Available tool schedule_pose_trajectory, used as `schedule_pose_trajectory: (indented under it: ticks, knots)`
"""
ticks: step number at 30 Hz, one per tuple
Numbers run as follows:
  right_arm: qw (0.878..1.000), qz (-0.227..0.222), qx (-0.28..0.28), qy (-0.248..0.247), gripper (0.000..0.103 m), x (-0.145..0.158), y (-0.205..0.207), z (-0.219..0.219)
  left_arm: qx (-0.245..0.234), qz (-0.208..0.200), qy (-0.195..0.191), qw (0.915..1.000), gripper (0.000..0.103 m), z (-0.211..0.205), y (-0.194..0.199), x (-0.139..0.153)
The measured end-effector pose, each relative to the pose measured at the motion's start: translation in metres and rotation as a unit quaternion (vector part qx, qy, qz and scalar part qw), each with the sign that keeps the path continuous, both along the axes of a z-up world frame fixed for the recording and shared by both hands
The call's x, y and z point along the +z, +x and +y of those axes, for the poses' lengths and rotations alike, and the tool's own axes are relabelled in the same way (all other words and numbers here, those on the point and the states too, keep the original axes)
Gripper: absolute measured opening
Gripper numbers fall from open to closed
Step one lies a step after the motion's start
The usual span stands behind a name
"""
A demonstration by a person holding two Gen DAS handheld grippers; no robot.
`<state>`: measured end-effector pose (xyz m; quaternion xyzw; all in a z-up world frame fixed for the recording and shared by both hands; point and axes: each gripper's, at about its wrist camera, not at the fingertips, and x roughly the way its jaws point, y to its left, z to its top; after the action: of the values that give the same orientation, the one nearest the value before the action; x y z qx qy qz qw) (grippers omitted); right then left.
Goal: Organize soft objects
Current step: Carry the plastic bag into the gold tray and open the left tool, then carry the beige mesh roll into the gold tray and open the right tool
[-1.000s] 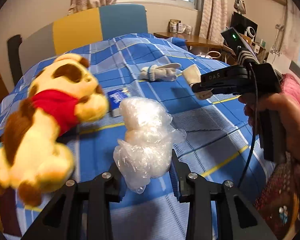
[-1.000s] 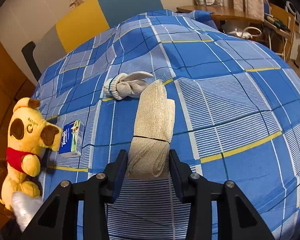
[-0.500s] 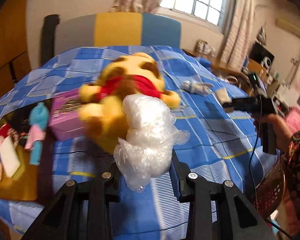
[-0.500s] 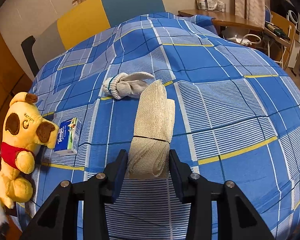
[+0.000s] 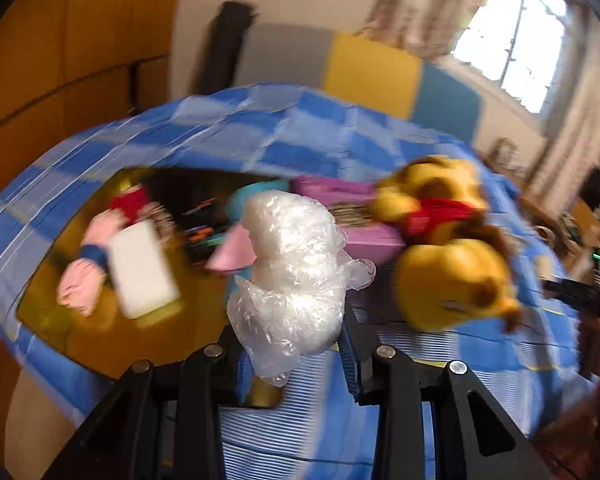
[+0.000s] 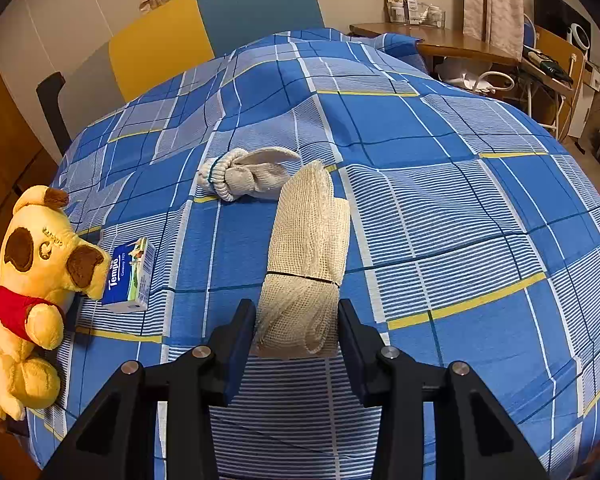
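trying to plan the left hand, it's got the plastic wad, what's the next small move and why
Probably carry it on over the brown container and lower it before opening. The left gripper is shut on the crumpled plastic wad, and soft things such as the pink toy already lie there. The view is blurred, so exact clearance is unclear.

This is looking like a bedroom in a home. A blue plaid bedsheet (image 6: 420, 152) is covering a bed and filling most of the right wrist view. At 11 o'clock a padded headboard (image 6: 220, 28) in yellow and teal is standing against a pale wall. At 1 o'clock patterned curtains (image 6: 488, 0) are hanging beside a wooden desk (image 6: 452, 42). At 9 o'clock a yellow plush dog (image 6: 40, 280) is sitting by a tissue pack (image 6: 130, 276). In the blurred left wrist view a window (image 5: 508, 36) is letting in daylight at 1 o'clock.
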<state>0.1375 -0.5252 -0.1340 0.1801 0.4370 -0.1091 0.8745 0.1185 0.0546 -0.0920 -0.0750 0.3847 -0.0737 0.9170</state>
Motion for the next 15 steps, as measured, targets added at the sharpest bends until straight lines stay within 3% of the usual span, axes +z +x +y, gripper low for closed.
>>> schedule_pose_trajectory:
  ticks: [6,8,10,11,12,15]
  knots:
    - [1.0,0.0,-0.003,-0.001,0.041,0.0,-0.001,0.0,0.055,0.051,0.026,0.9969,0.036,0.033,0.044,-0.038]
    - [1.0,0.001,-0.004,-0.002,0.041,0.0,-0.001,0.0,0.063,0.067,-0.003,0.9957,0.039,0.043,0.057,-0.047]
    - [1.0,0.002,-0.005,-0.002,0.041,0.0,-0.001,-0.001,0.065,0.076,-0.015,0.9949,0.056,0.047,0.064,-0.051]
    - [1.0,0.002,-0.005,-0.003,0.041,0.0,-0.001,-0.001,0.062,0.077,-0.026,0.9947,0.083,0.048,0.065,-0.051]
    - [1.0,0.003,-0.006,-0.004,0.041,0.0,-0.001,-0.001,0.064,0.076,-0.038,0.9943,0.102,0.049,0.063,-0.05]
    - [1.0,0.003,-0.006,-0.006,0.041,0.0,0.0,-0.001,0.065,0.056,-0.057,0.9946,0.103,0.052,0.057,-0.042]
